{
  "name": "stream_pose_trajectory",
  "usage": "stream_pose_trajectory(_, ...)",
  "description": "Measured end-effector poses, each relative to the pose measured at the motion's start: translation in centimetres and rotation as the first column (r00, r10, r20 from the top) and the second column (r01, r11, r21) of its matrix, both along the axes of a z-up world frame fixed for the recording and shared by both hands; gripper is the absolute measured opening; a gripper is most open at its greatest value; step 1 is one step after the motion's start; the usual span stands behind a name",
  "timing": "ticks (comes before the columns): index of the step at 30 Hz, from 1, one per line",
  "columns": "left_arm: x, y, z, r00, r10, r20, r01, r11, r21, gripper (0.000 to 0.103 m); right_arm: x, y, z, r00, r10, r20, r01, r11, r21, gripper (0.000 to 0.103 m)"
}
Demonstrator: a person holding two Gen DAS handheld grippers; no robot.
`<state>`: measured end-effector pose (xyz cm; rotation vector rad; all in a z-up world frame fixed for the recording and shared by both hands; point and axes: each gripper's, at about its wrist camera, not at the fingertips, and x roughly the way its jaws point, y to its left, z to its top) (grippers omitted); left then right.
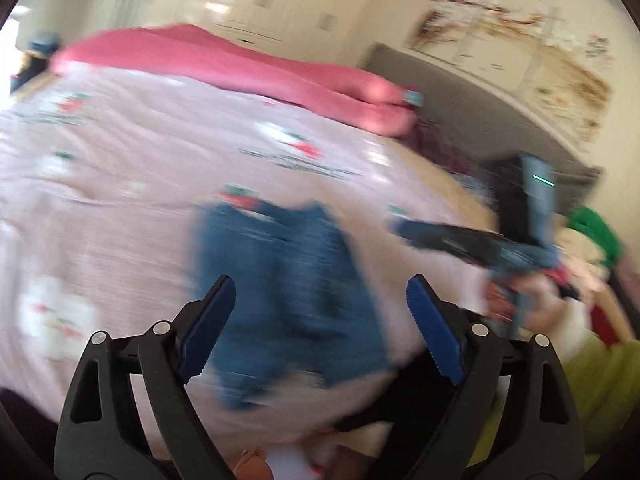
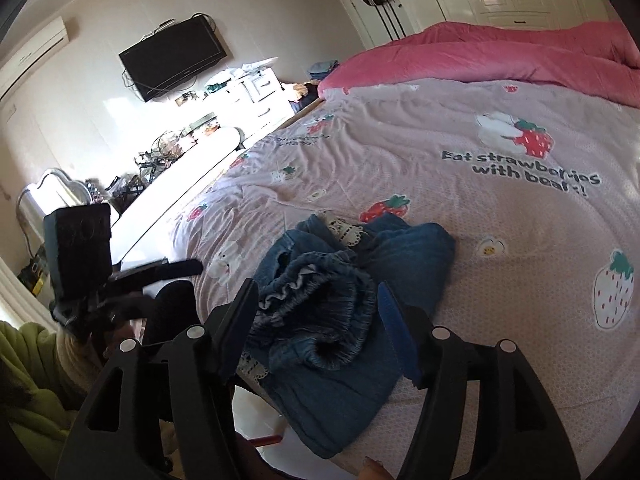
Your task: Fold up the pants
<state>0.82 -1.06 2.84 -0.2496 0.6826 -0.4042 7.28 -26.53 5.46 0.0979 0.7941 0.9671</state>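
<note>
Two hand-held grippers over a bed, both empty. Blue denim pants (image 2: 344, 312) lie bunched in a rough fold on the pink strawberry-print bedspread (image 2: 500, 216), near the bed's near edge; elastic waistband is gathered and open on top, w/ a bit of white lace trim showing at the far side and again near the front. Right hand-held gripper (image 2: 316, 328) hovers just above the waistband, jaws apart at roughly mid-width, blue pads either side of the bunched denim but not pressing on it, so nothing is held. Left hand-held gripper (image 1: 320, 328) has its jaws spread wide; its view is badly motion-blurred, but the pants (image 1: 288, 296) show as a blue patch beyond and between the fingers, no fabric in the pads. In the right wrist view the left hand-held gripper (image 2: 160, 276) sits off to the left of the pants, at the bed's side, held by a hand w/ a green sleeve (image 2: 28, 372). In the left wrist view the right hand-held gripper (image 1: 440, 236) shows to the right of the pants, blurred. Pink duvet (image 2: 500, 52) is heaped along the far side of the bed. TV (image 2: 172, 62) hangs on the wall at left.
</note>
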Motion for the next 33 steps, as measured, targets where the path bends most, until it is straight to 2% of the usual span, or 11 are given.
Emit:
stream_pose_trajectory(2,1.5,2.0,0.1,0.996,0.085,-0.040,-0.082,0.994,0.072,0.083,-1.0,1.4,0.2,0.999,0.035,0.029,-0.034,0.999,-0.031,0.062)
stream_pose_trajectory(6,5.1,4.6,-0.3,0.980,0.158,-0.124,-0.148,0.985,0.089,0.083,-4.4,4.8,0.2,0.987,0.129,0.099,-0.115,0.984,-0.133,0.064)
stream_pose_trajectory(12,7.4,2.7,0.2,0.990,0.063,-0.124,-0.052,0.995,0.088,0.083,-7.9,9.3,0.1,0.940,0.259,0.221,-0.188,0.936,-0.296,0.060)
stream_pose_trajectory(14,8.0,2.0,-0.1,0.989,0.021,-0.148,-0.014,0.999,0.047,0.079,-7.7,11.0,-1.0,0.936,0.270,0.225,-0.167,0.905,-0.391,0.049)
stream_pose_trajectory(17,9.3,0.9,-1.4,0.980,-0.016,-0.197,0.019,1.000,0.012,0.063,-6.8,12.3,-3.1,0.941,0.264,0.213,-0.138,0.872,-0.470,0.024)
stream_pose_trajectory(18,9.9,0.6,-2.1,0.975,-0.025,-0.222,0.028,1.000,0.012,0.057,-6.3,12.5,-3.8,0.944,0.255,0.208,-0.124,0.862,-0.492,0.005)
stream_pose_trajectory(20,10.7,0.1,-3.3,0.965,-0.041,-0.261,0.045,0.999,0.007,0.051,-5.5,11.9,-4.4,0.964,0.220,0.152,-0.131,0.885,-0.446,0.005)
stream_pose_trajectory(23,11.8,-0.2,-5.0,0.956,-0.024,-0.293,0.038,0.998,0.045,0.050,-5.3,9.5,-3.6,0.976,0.173,0.131,-0.109,0.913,-0.392,0.004)
stream_pose_trajectory(28,12.3,-0.3,-5.1,0.962,-0.017,-0.273,0.037,0.997,0.067,0.052,-4.0,4.3,-4.2,0.996,0.063,0.063,-0.040,0.950,-0.310,0.005)
stream_pose_trajectory(31,12.4,-1.0,-5.2,0.964,-0.011,-0.266,0.038,0.995,0.097,0.053,-3.9,4.2,-6.5,0.999,0.051,0.007,-0.047,0.955,-0.292,0.007)
stream_pose_trajectory(33,12.4,-1.2,-5.3,0.965,-0.006,-0.261,0.038,0.993,0.116,0.054,-4.4,4.6,-6.4,0.999,0.049,0.001,-0.047,0.963,-0.265,0.009)
